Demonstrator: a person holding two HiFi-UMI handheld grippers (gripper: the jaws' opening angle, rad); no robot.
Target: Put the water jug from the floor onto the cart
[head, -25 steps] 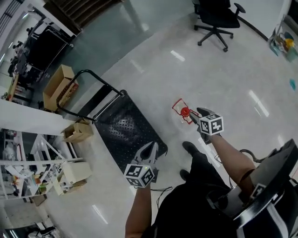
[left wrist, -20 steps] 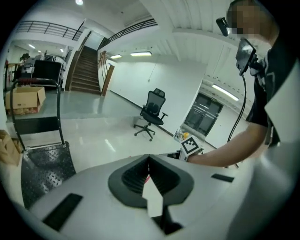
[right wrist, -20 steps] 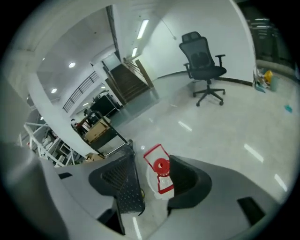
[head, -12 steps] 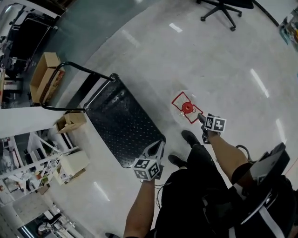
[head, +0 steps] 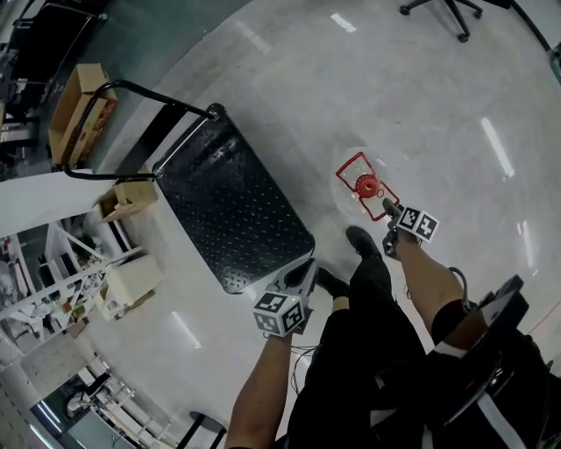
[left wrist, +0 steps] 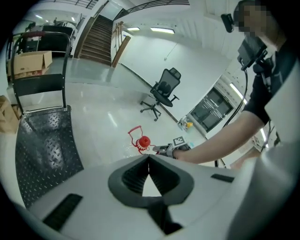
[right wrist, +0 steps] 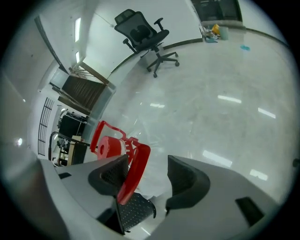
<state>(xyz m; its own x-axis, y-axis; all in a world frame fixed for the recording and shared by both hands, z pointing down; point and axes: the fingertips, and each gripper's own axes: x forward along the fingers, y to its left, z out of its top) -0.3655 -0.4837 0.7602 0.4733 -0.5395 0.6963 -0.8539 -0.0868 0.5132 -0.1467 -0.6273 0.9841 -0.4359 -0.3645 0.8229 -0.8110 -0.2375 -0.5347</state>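
The water jug (head: 367,185) stands on the floor, a clear body with a red cap and a red handle (head: 354,167). My right gripper (head: 388,210) reaches it from the near side. In the right gripper view the red handle (right wrist: 133,171) lies between the open jaws of my right gripper (right wrist: 147,164), close to the left pad, with the cap (right wrist: 110,146) beyond. My left gripper (head: 298,279) hovers by the near corner of the black cart (head: 228,206). In the left gripper view my left gripper (left wrist: 149,159) has its tips together with nothing held, and the jug (left wrist: 143,141) shows beyond.
The cart's push handle (head: 131,88) rises at its far end. Cardboard boxes (head: 79,105) (head: 127,197) and white shelving (head: 53,272) stand to the left. An office chair (head: 447,10) is at the far right. The person's shoes (head: 359,241) are between cart and jug.
Both grippers have sunk toward the floor. The right one has closed in on the jug's red handle; the left one has come down by the cart's near corner.
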